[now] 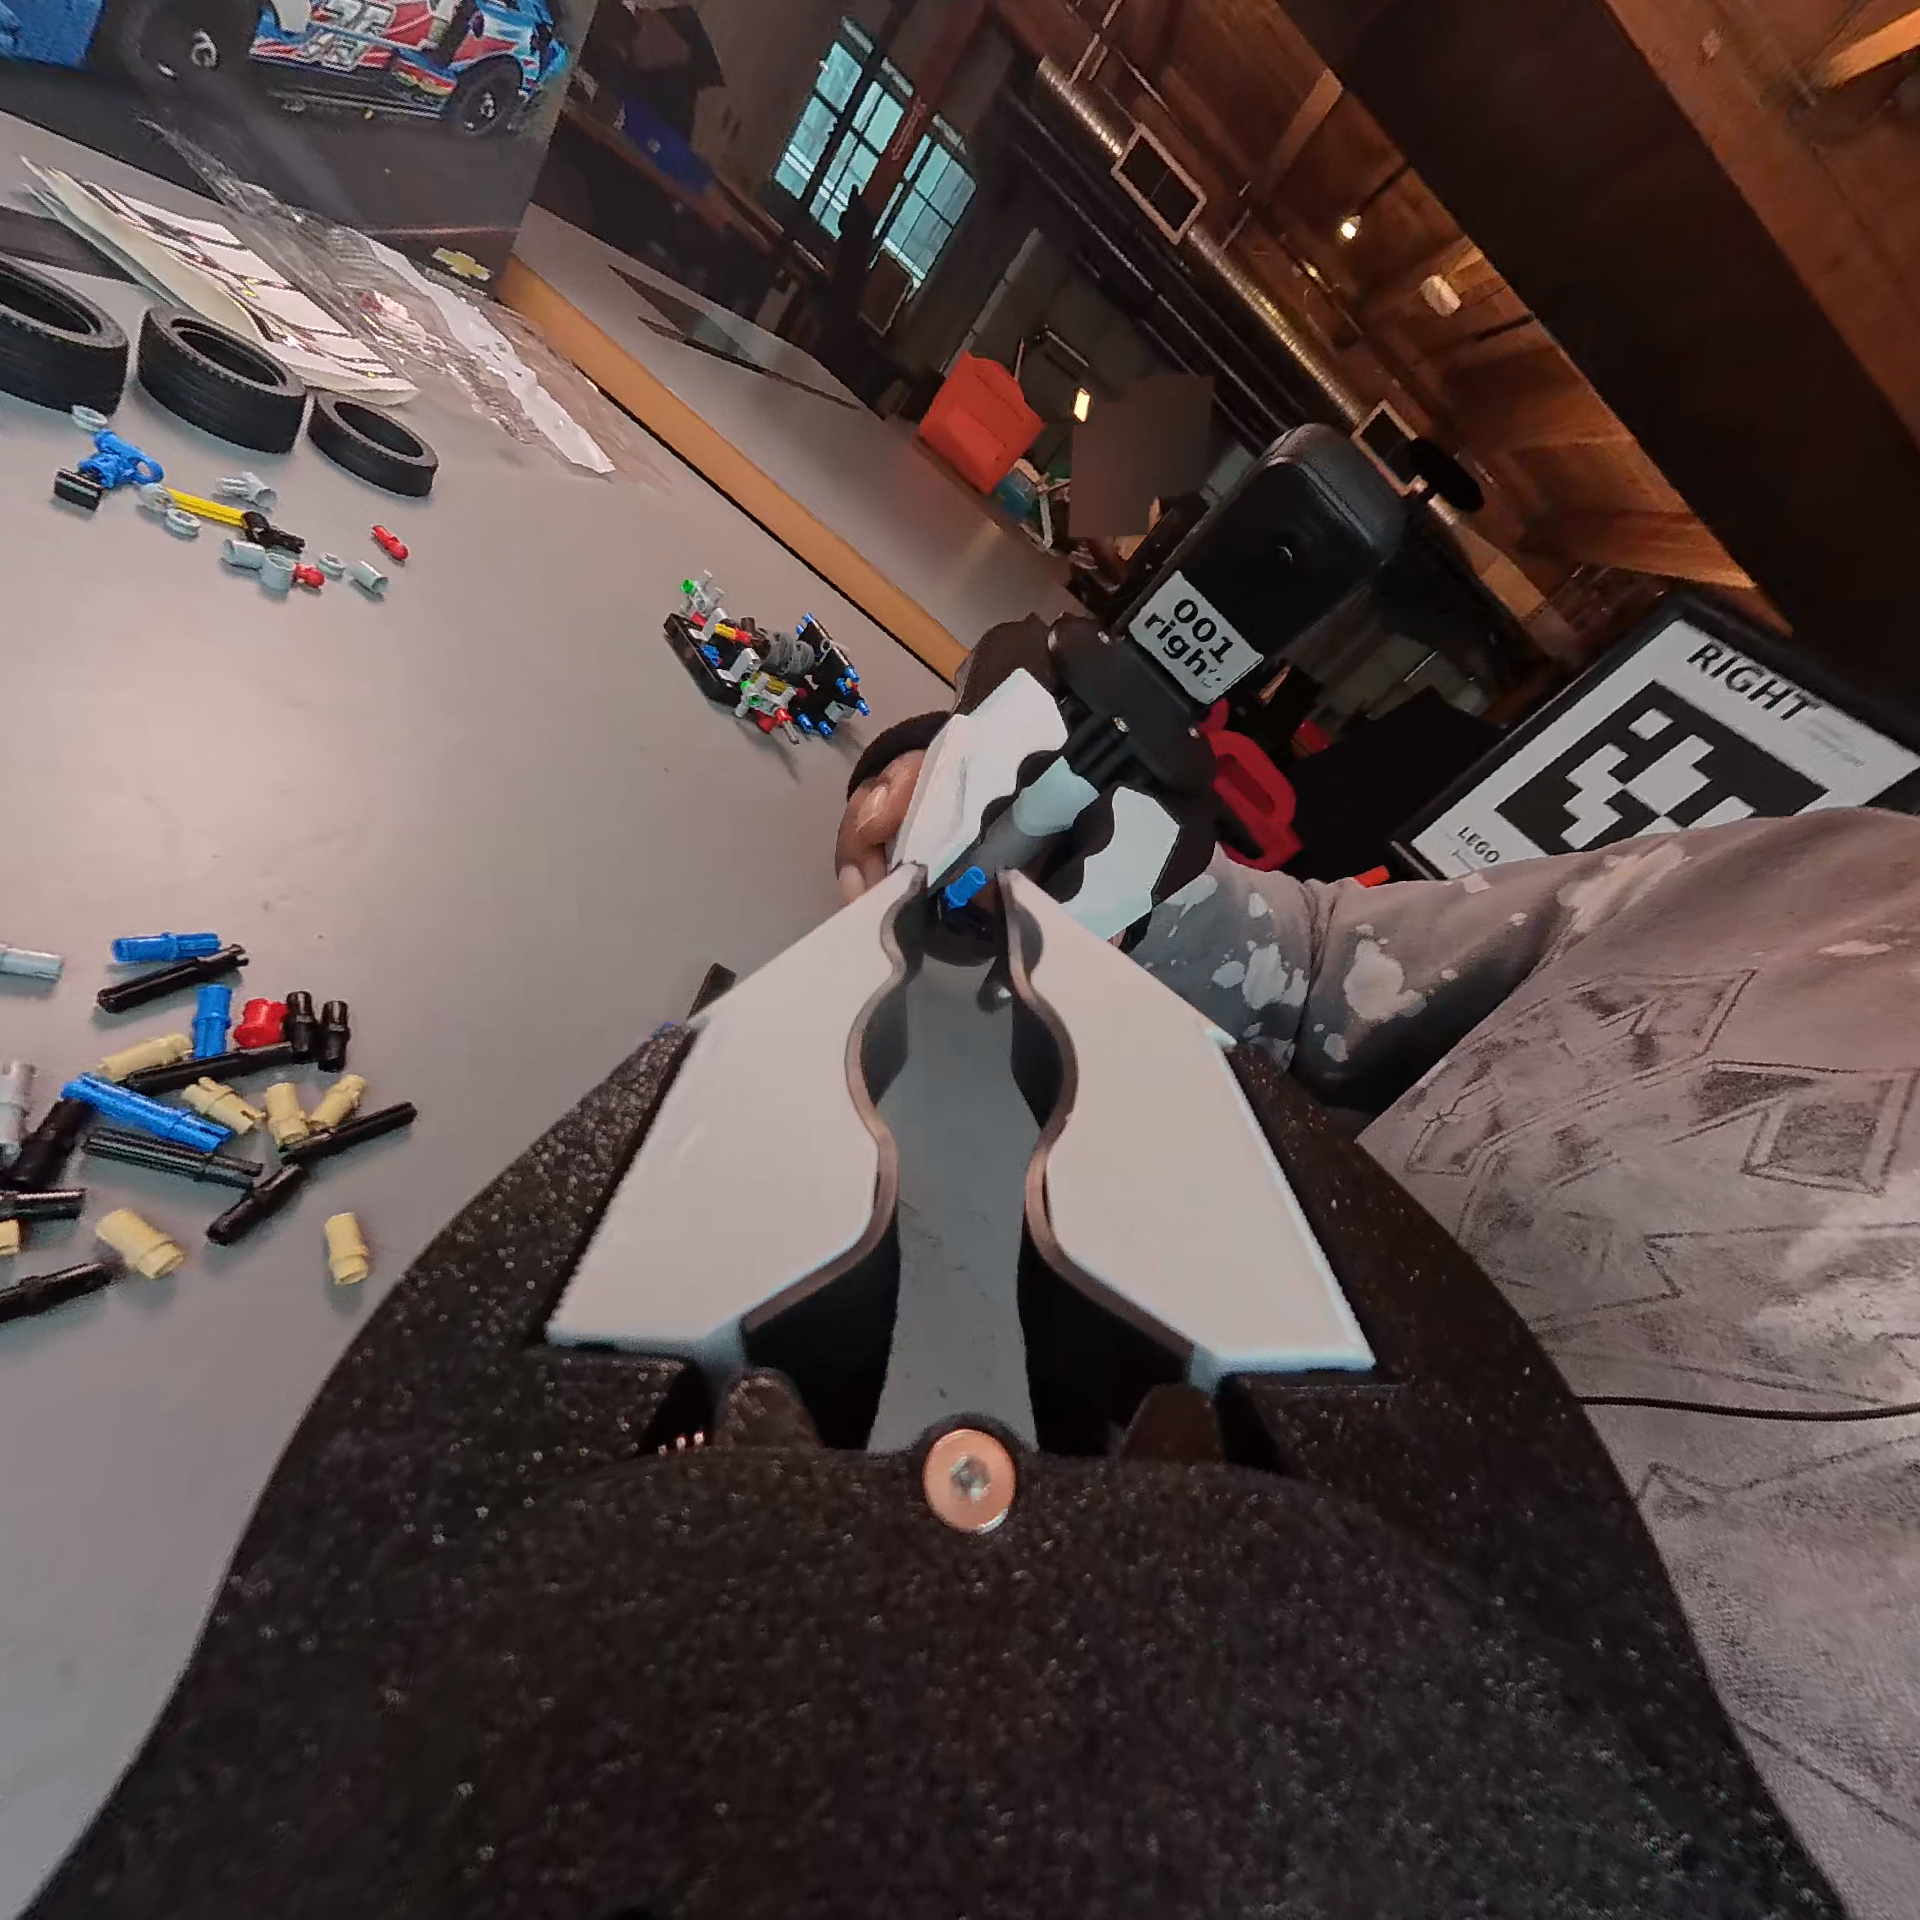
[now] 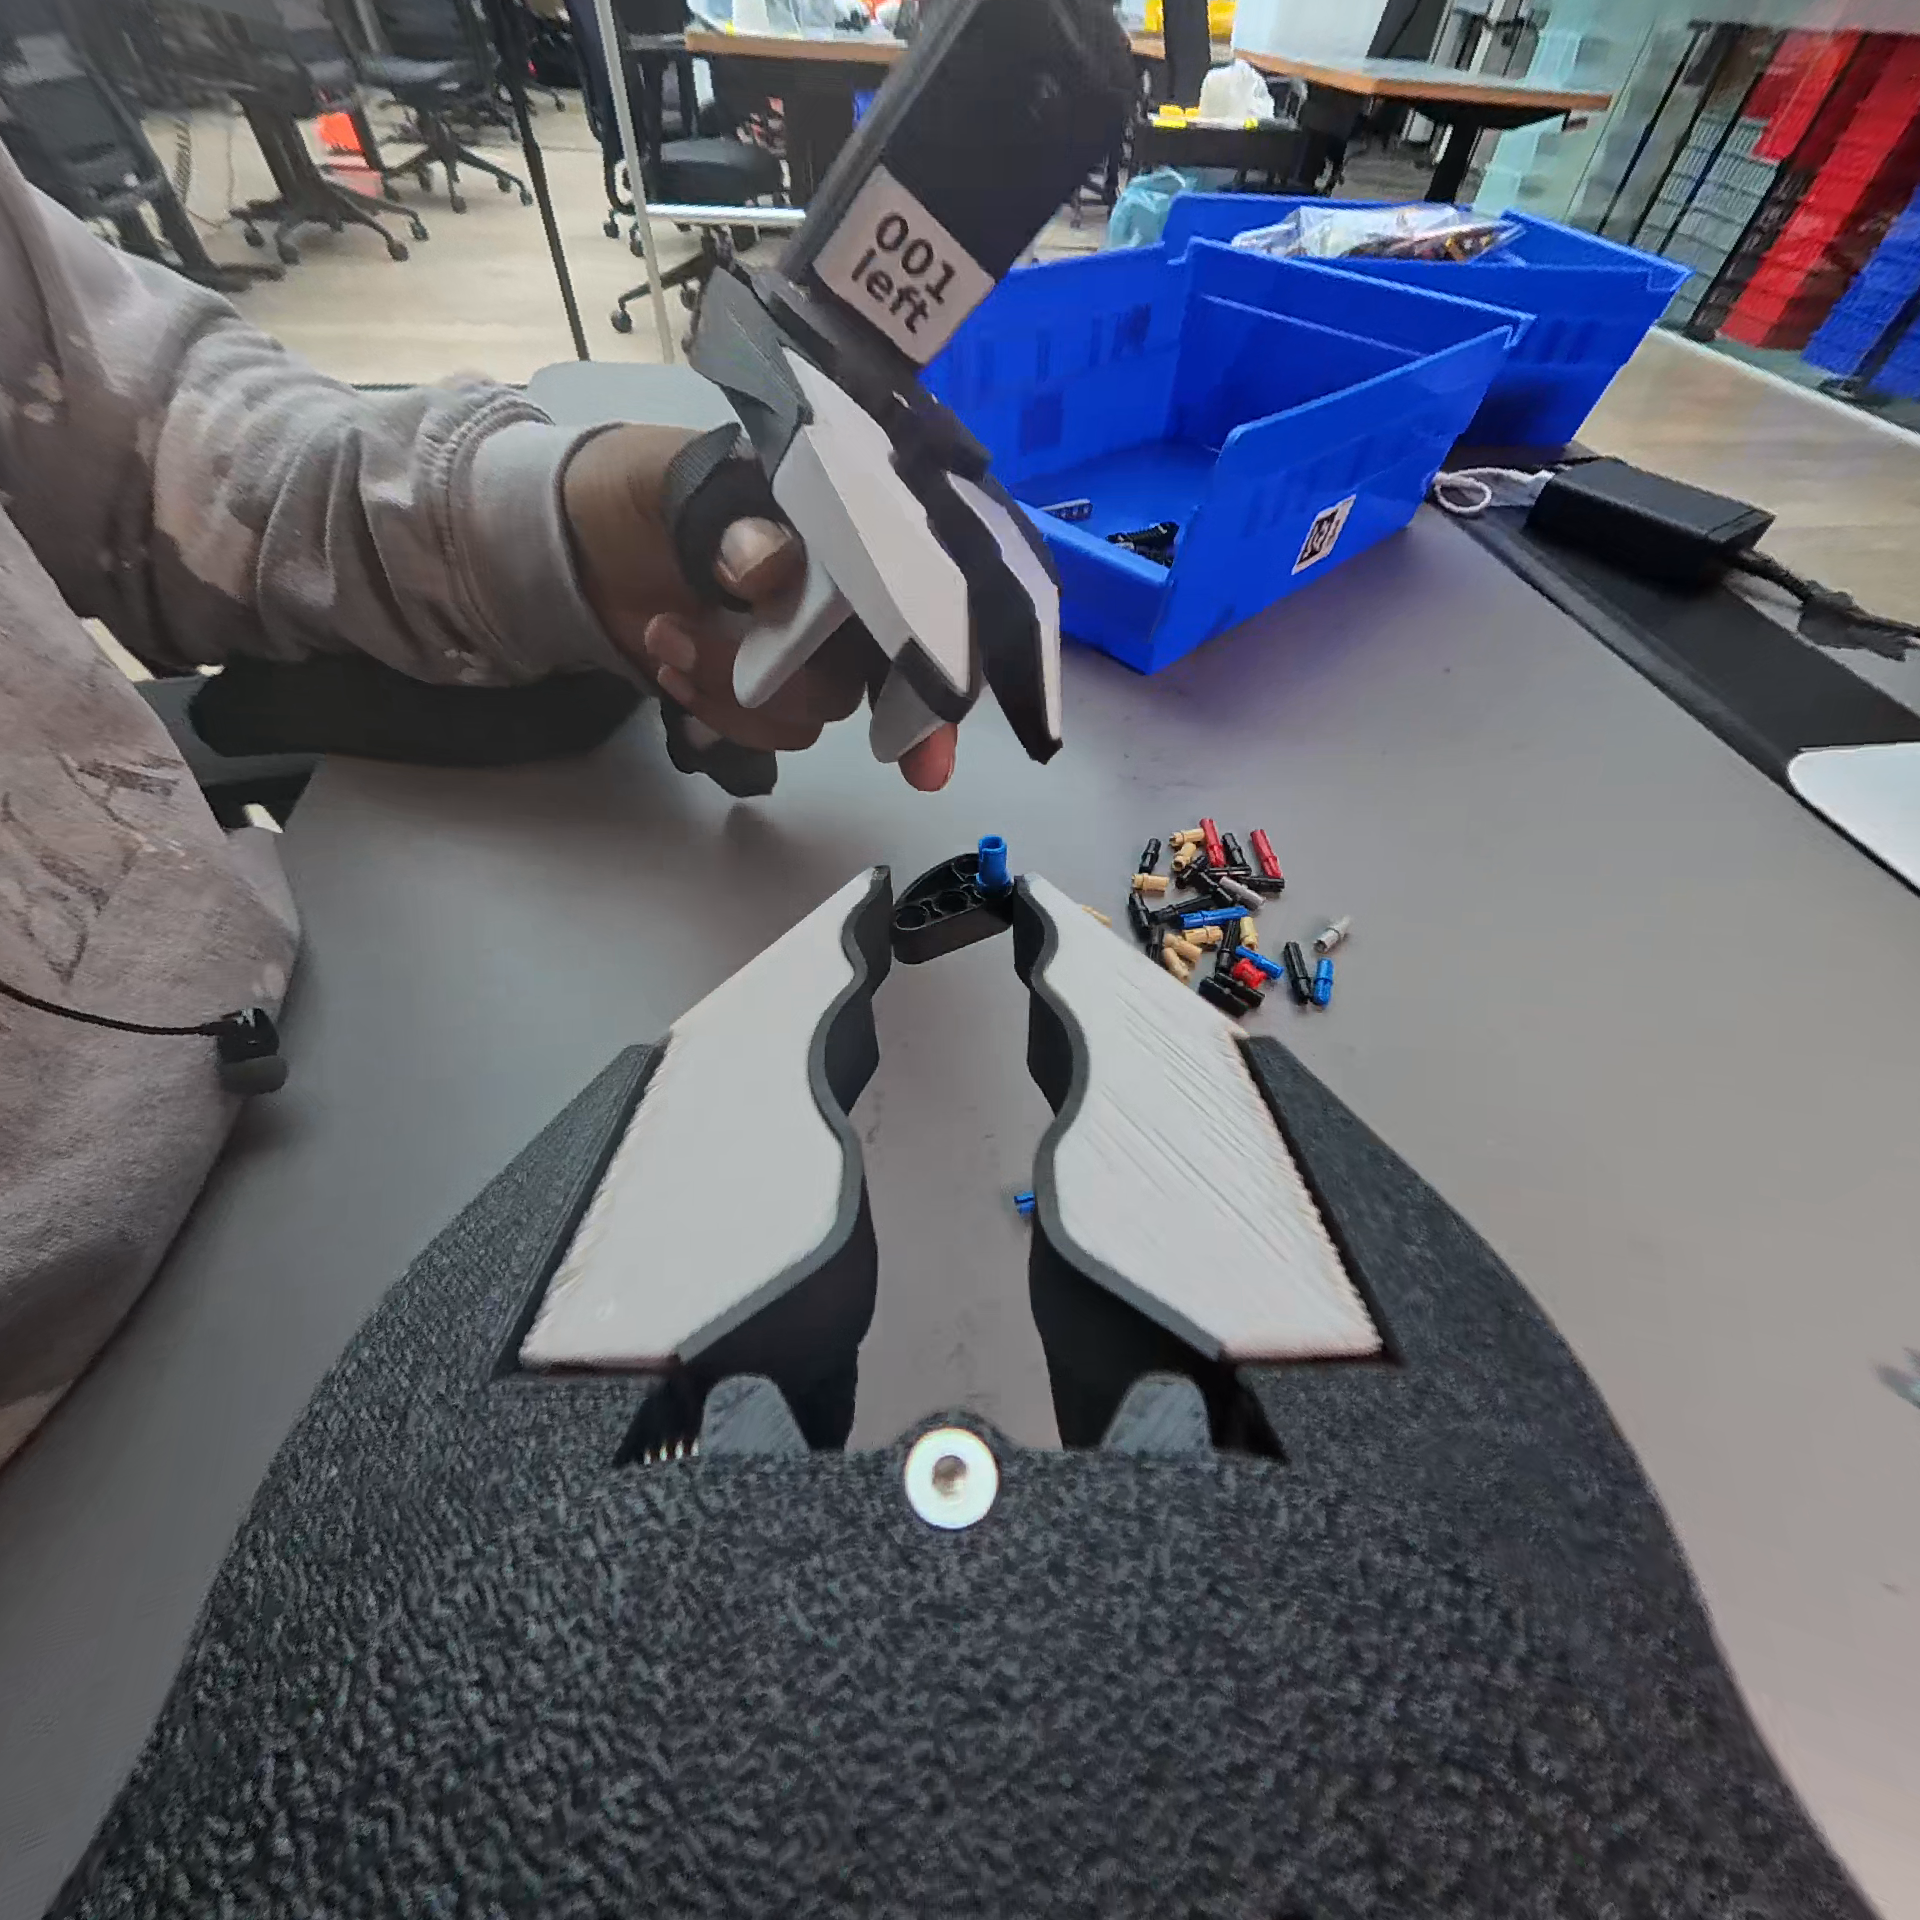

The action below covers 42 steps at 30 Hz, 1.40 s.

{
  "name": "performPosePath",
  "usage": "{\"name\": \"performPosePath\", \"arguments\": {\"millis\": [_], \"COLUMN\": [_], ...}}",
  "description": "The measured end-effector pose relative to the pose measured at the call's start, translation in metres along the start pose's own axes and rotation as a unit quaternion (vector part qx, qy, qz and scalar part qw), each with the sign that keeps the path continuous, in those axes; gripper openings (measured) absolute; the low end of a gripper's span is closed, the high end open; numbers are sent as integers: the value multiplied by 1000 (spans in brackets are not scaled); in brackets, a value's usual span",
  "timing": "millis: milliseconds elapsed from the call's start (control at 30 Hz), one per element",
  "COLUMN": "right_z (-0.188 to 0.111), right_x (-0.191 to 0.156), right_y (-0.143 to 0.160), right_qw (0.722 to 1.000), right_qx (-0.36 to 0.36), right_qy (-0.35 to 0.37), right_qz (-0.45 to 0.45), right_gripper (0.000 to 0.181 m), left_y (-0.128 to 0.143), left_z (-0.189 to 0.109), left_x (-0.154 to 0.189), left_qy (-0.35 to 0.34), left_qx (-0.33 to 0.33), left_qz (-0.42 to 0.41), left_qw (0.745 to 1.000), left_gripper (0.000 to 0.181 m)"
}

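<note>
A white printed label (image 1: 1195,634) sits on a black camera (image 1: 1309,530) at 1 o'clock, and a lettered marker board (image 1: 1662,790) stands at 3. In the right wrist view a second white label (image 2: 902,272) shows at 12, and a coded sticker (image 2: 1325,535) on the blue bin (image 2: 1247,416) at 2.

the right gripper (image 2: 951,899) pinches a short black beam with round holes (image 2: 940,914) at its fingertips; a blue pin (image 2: 993,860) stands upright in the beam's end hole; the left gripper (image 2: 982,727) hangs just above, jaws apart, empty

Blue bins (image 2: 1299,436), grey table (image 2: 1507,935), black beam (image 2: 940,914) with blue pin (image 2: 992,857).
</note>
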State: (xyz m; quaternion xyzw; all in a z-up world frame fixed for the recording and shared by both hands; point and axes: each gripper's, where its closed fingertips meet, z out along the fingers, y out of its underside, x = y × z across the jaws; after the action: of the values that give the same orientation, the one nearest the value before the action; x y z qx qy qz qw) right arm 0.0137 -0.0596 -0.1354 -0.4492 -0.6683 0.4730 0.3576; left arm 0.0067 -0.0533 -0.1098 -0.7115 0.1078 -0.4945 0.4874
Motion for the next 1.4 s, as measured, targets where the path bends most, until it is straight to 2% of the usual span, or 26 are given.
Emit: {"name": "performPosePath", "arguments": {"millis": [133,300,400,467,567,633,700,767,867,967,1133,1333,1400], "right_z": [8,13,12,7,-5,-12,-16,-18,-11,-13,-12,-11,-25], "right_x": [-1,-4,-2,0,-5,-9,-10,-11,-17,-15,-15,-12,1], "right_y": [12,14,12,1,-32,-45,-55,-64,-65,-66,-61,-57,-61], "right_qw": [999,995,992,992,996,995,992,986,976,962,960,958,956], "right_qx": [-44,-74,-82,-56,45,90,127,154,134,128,102,84,100], "right_qy": [17,36,56,69,50,28,24,47,93,136,136,140,160], "right_qz": [-19,-58,-76,-87,-58,-32,-17,-45,-142,-202,-223,-235,-225], "right_gripper": [23,23,23,21,23,33,37,36,32,16,16,16,16], "left_y": [11,29,26,19,-3,-16,-22,-22,-22,-22,-18,-15,-31], "left_z": [6,12,11,9,4,-3,-6,-5,-3,-2,-1,-1,-13], "left_x": [-1,-7,-8,-6,17,31,40,40,43,44,42,36,23], "left_qy": [-45,-94,-114,-114,-45,9,50,65,96,125,149,121,94], "left_qx": [-42,-102,-102,-82,3,57,87,96,108,113,99,70,102], "left_qz": [88,185,223,233,206,179,151,128,79,33,-21,-7,-9], "left_qw": [994,973,963,962,977,982,983,985,986,985,984,990,990], "left_gripper": [17,10,4,4,4,4,3,3,3,3,3,2,1]}}
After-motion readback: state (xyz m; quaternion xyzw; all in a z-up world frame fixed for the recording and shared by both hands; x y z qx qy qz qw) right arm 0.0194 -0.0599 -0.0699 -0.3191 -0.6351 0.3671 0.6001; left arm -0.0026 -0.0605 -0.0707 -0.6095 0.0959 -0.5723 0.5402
